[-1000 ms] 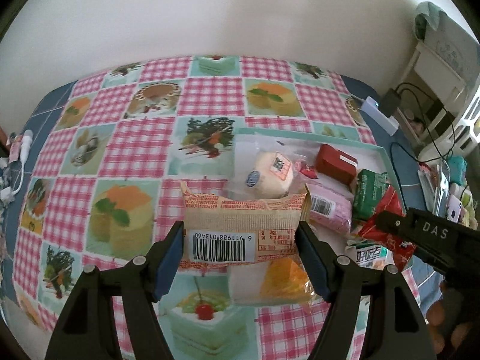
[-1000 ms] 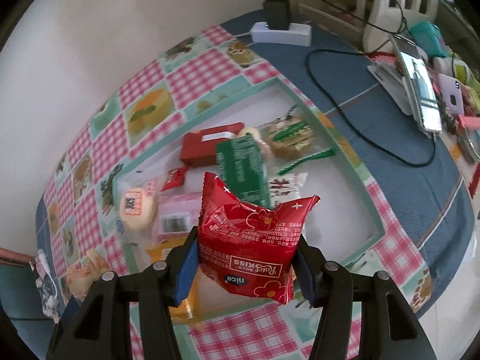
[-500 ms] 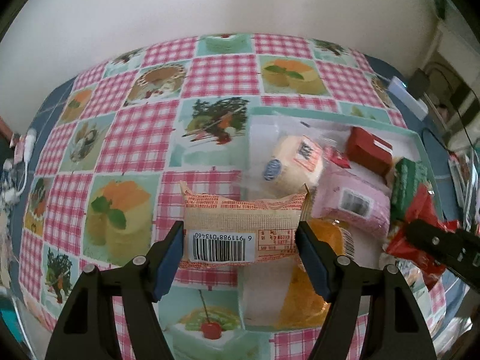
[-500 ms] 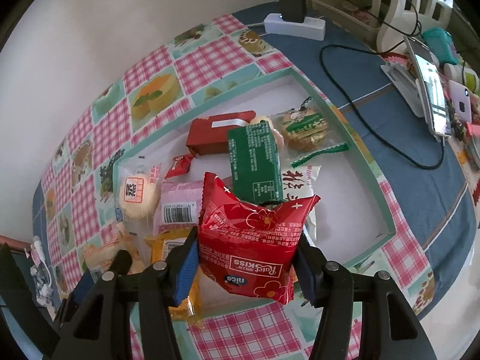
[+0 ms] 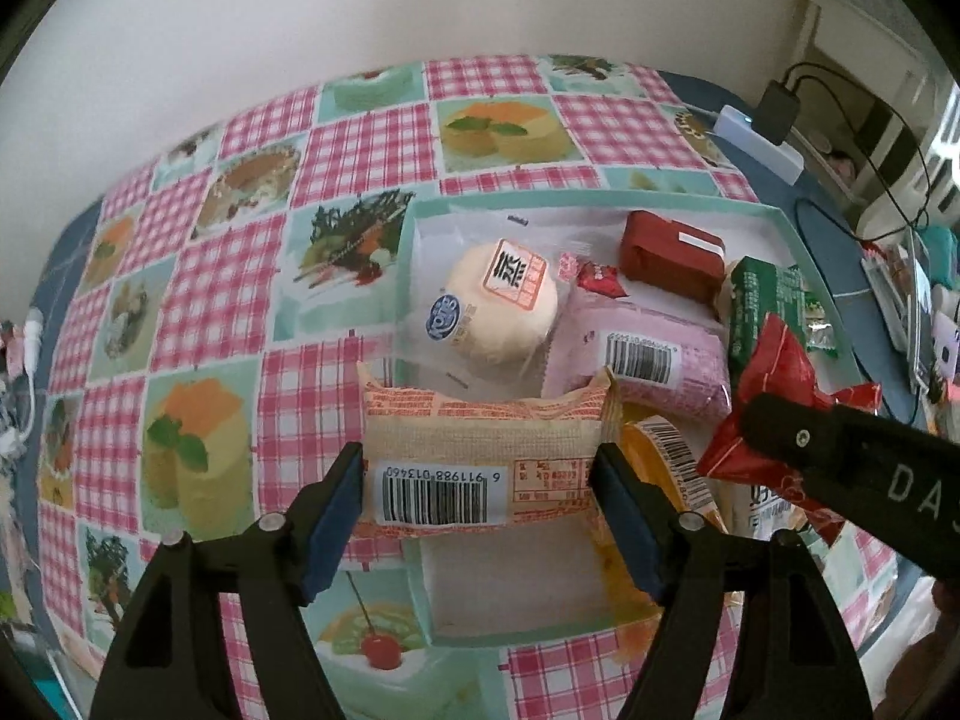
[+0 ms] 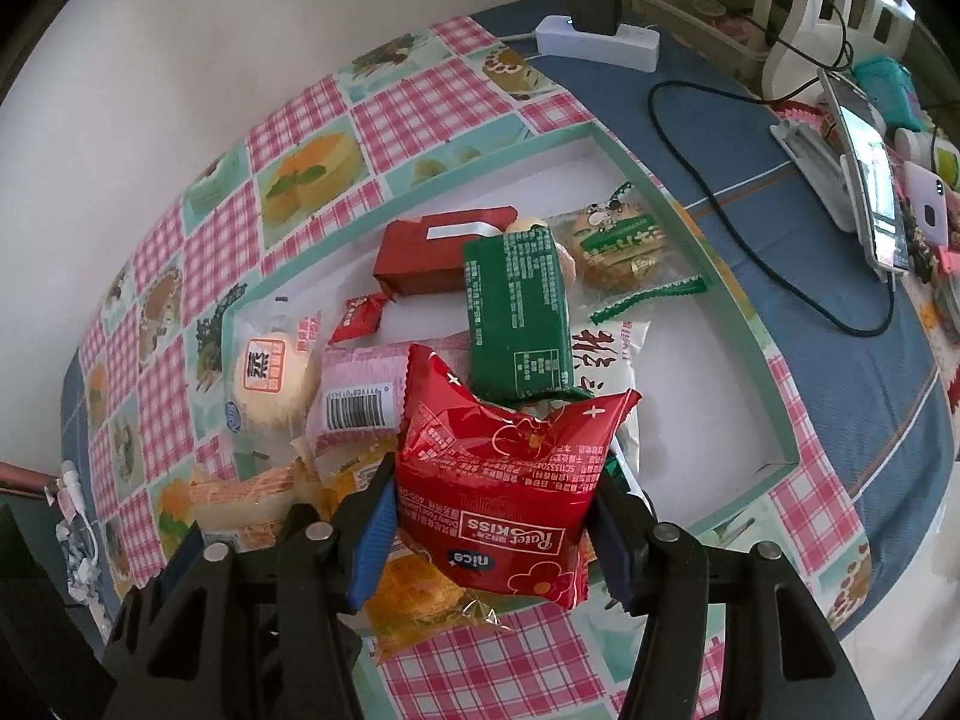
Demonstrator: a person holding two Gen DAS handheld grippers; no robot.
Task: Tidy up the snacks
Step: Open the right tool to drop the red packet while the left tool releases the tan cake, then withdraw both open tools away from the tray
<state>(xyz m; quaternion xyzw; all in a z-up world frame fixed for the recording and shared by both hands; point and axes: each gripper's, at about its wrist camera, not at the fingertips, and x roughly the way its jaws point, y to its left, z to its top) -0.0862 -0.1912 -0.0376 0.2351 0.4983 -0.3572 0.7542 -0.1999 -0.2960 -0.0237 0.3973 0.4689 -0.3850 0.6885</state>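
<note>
Over the near left corner of the shallow white tray with a mint-green rim, we are holding a beige barcoded snack packet in the left gripper, whose jaws have just been widening around it. Beside it, the right gripper is clamping a red crinkled foil snack bag above the tray's near edge.
</note>
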